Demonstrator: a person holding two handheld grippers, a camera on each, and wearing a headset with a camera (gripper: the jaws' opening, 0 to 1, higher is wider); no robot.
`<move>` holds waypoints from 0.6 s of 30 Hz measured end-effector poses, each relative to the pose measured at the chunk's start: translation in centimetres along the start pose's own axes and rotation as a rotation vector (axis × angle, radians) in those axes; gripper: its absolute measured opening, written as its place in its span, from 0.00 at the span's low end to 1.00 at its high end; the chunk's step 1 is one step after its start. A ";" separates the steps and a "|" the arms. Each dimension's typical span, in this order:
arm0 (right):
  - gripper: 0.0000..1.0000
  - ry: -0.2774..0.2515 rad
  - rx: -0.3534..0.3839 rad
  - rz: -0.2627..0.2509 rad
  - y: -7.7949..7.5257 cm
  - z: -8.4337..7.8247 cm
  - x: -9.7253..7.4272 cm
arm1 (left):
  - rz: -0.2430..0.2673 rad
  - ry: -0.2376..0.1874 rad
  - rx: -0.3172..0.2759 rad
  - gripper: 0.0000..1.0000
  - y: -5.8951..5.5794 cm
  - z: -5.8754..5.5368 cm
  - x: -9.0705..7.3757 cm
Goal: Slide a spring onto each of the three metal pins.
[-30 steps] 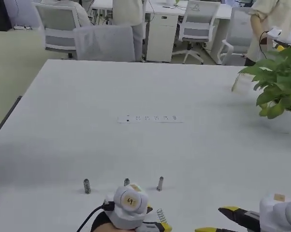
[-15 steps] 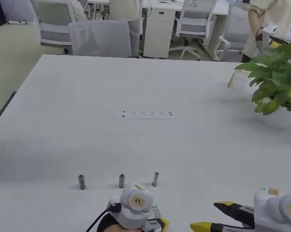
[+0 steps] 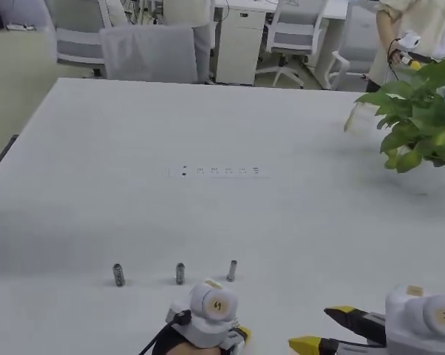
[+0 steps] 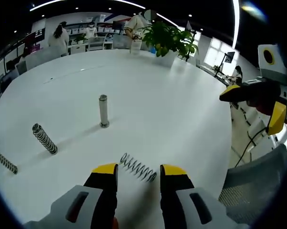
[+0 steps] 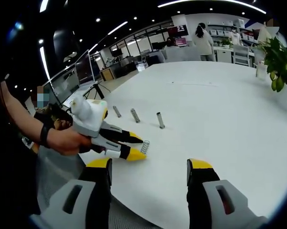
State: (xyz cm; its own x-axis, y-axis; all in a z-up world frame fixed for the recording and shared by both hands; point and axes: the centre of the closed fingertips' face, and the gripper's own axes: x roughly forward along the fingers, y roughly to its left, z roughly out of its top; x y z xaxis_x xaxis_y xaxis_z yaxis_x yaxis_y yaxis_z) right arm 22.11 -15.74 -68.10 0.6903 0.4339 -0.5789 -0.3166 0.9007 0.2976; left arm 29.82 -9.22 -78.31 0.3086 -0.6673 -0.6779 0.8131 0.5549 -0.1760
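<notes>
left tool (image 4: 139, 168) advanced, straddling spring (image 4: 132, 164)

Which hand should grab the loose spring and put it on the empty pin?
Left. The left gripper has its open jaws either side of the loose spring on the table, with the bare pin straight ahead. The right gripper is open too, but off to the side.
</notes>
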 end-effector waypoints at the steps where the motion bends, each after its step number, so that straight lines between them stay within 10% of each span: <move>1: 0.62 0.001 -0.001 0.001 0.0 0.0 0.0 | 0.007 0.002 -0.001 0.29 0.0 0.0 0.1; 18: 0.63 0.016 -0.018 0.030 0.7 0.2 1.1 | 0.059 0.046 0.091 0.18 1.1 -0.4 0.1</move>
State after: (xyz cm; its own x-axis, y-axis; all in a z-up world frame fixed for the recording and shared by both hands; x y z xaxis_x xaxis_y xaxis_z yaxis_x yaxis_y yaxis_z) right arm 22.77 -14.64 -68.33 0.6698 0.4606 -0.5824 -0.3485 0.8876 0.3012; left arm 30.55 -8.50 -78.86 0.3361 -0.6097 -0.7178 0.8362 0.5439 -0.0705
